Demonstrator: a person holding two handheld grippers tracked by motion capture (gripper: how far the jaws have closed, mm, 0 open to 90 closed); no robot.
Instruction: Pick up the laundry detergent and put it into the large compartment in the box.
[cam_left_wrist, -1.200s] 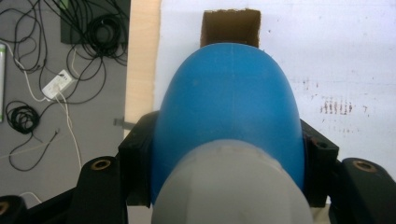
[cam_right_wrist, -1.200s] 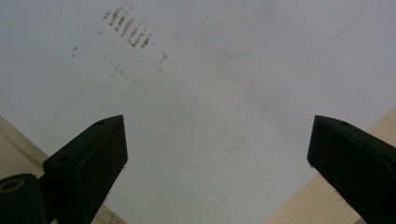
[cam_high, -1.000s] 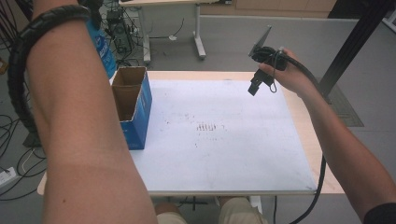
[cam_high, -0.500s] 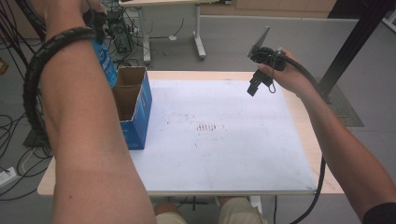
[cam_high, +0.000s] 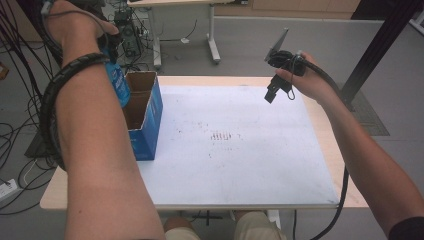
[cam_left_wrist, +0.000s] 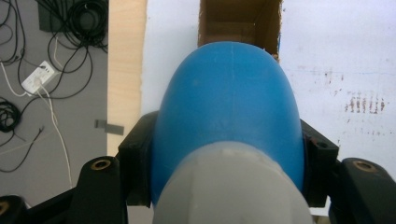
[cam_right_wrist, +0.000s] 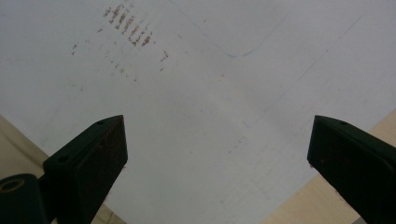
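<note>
- Blue bottle (cam_left_wrist: 226, 107) clamped between the left gripper (cam_left_wrist: 224, 154) jaws, grey cap end nearest the camera, rounded blue body pointing away and down.
- Jaws pressed on both flanks of the bottle, about half open, the width of the body; firm hold by the look of it.
- Straight beyond the bottle's far end: the open mouth of a cardboard box (cam_left_wrist: 240, 21), brown inside, apparently nothing in the part that shows.
- From the high view: same bottle (cam_high: 117, 82) held aloft in the raised left hand, just above and beside the near-left rim of the box (cam_high: 145, 117), not yet inside it.
- Judged as a put-into-box job: grasp and lift done, carry nearly done, lining up over the opening in hand; lowering and release left.
- Box standing upright on the white sheet (cam_high: 235, 145), blue outer wall facing the right side.
- Right gripper (cam_high: 274, 92) well off to the right of the bottle, hovering above the far right part of the sheet.
- Right gripper jaws spread wide in its own view, nothing between them, only white sheet (cam_right_wrist: 201, 116) with faint brown marks (cam_right_wrist: 128, 25) ahead.
- Wooden table (cam_high: 330, 135) edge under the sheet; cables (cam_left_wrist: 28, 70) on the floor left of the left gripper.
</note>
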